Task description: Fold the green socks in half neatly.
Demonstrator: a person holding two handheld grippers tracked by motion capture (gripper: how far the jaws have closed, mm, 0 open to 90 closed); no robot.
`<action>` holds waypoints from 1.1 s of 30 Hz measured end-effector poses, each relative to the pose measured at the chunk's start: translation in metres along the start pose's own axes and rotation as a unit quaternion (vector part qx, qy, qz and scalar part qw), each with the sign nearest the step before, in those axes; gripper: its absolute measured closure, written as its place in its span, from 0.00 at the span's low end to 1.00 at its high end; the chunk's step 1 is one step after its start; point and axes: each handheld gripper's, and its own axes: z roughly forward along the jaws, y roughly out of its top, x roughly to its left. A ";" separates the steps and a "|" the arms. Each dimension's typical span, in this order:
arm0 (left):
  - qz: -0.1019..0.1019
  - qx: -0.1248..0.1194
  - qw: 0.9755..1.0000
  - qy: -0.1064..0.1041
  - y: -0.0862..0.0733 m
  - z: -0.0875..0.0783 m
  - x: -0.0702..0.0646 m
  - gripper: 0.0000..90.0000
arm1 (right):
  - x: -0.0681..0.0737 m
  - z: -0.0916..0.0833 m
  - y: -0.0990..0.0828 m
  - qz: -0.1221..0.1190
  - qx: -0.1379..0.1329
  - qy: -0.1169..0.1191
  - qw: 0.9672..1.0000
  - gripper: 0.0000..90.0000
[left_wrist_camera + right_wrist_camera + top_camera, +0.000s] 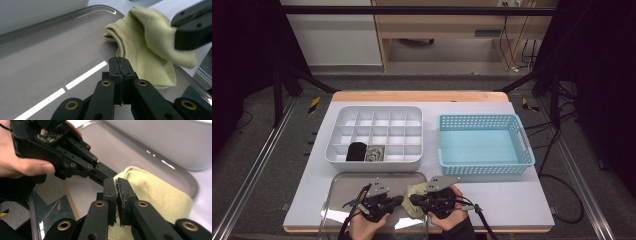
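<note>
Nearest to the person, both hands hold their tools low over a shiny metal tray (343,186) at the front edge of the white table (522,200). On the left gripper (398,201) the two black jaws are pressed flat together with nothing between them, their tips just beside a folded pale yellow-green sock (150,47) that lies in the right end of the tray. On the right gripper (413,199) the jaws are also closed, and they seem to pinch the edge of the sock, though I cannot tell it surely. Further back stands a white divided box (377,112) with a black roll and a grey one in its front row, and a light blue basket (484,147) beside it. Behind the table are grey floor, a wooden desk and cables.
</note>
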 end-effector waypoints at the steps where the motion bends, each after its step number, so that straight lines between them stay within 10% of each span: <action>1: 0.000 0.000 1.000 0.000 0.000 0.000 0.000 0.99 | 0.001 0.002 -0.001 0.000 0.002 0.000 1.000 0.96; 14: -0.024 -0.038 0.999 0.009 0.003 -0.022 0.014 0.98 | 0.007 0.024 -0.013 -0.018 0.034 -0.009 0.999 0.90; 21: -0.025 -0.048 0.998 0.009 0.006 -0.027 0.014 0.98 | 0.004 0.004 -0.007 -0.010 -0.010 -0.002 1.000 0.84; 25: -0.020 -0.051 0.998 0.007 0.010 -0.028 0.011 0.98 | -0.006 -0.016 -0.010 0.001 -0.040 -0.024 0.999 1.00; 33: 0.000 -0.059 0.998 -0.007 0.025 -0.031 -0.004 0.98 | -0.015 0.000 -0.030 0.007 -0.001 -0.047 0.999 1.00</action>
